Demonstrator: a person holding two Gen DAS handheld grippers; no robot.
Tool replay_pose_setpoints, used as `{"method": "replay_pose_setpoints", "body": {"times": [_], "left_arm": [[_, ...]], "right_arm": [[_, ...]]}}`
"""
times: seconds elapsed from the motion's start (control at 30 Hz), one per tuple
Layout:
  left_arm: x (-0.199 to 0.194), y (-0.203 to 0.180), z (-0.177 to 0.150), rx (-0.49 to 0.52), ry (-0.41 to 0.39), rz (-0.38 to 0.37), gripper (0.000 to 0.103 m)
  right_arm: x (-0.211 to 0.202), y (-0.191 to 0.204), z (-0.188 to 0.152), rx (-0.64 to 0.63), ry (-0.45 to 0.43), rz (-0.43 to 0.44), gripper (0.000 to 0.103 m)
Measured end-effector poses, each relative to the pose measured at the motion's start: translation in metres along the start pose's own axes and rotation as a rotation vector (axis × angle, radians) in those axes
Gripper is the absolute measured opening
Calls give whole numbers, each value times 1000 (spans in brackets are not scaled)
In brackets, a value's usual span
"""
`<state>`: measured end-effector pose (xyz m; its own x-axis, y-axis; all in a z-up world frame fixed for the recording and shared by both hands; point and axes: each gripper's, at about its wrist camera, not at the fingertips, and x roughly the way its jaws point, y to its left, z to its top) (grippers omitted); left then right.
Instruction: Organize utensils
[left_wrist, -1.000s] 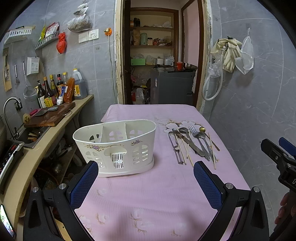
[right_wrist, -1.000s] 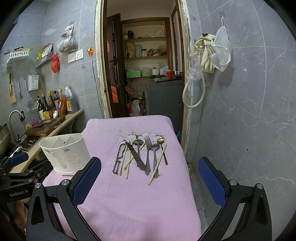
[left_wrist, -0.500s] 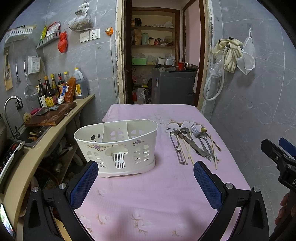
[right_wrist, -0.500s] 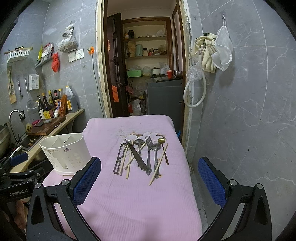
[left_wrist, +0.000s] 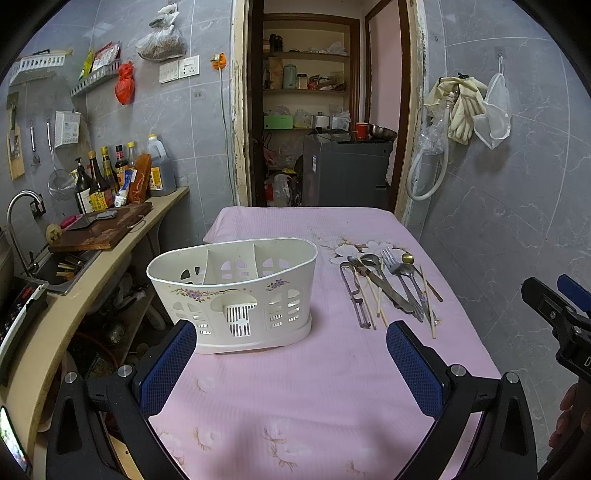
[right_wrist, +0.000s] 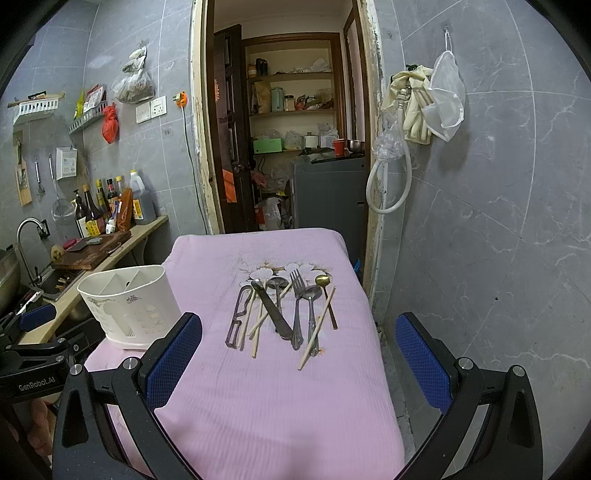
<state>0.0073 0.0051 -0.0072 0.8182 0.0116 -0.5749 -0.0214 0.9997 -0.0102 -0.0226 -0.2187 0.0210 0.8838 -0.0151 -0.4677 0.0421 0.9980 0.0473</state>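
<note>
Glossy white plastic caddy (left_wrist: 236, 291), shiny metal cutlery (right_wrist: 295, 310), matt pink cloth (right_wrist: 266, 398)

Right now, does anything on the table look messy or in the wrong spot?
Yes. The utensils lie in a loose heap on the pink cloth, chopsticks crossing the cutlery at angles, while the white caddy beside them looks empty. Nothing looks spilled or broken.
</note>
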Motion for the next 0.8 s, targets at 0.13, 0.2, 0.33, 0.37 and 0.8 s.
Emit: {"method": "replay_pose_setpoints", "body": {"times": [0.13,0.2,0.33,0.37,0.8], "left_arm": [[0,0,0,0,0,0,103],[0,0,0,0,0,0,103],[0,0,0,0,1,0,103],[0,0,0,0,1,0,103],[-2,0,3,14,-11,-9,103]], "right_arm": [[1,0,0,0,1,0,102],[3,-1,0,0,1,0,102],[1,-1,1,0,2,-2,102],[3,0,0,0,1,-1,102],[14,1,0,-5,0,-15,102]]}}
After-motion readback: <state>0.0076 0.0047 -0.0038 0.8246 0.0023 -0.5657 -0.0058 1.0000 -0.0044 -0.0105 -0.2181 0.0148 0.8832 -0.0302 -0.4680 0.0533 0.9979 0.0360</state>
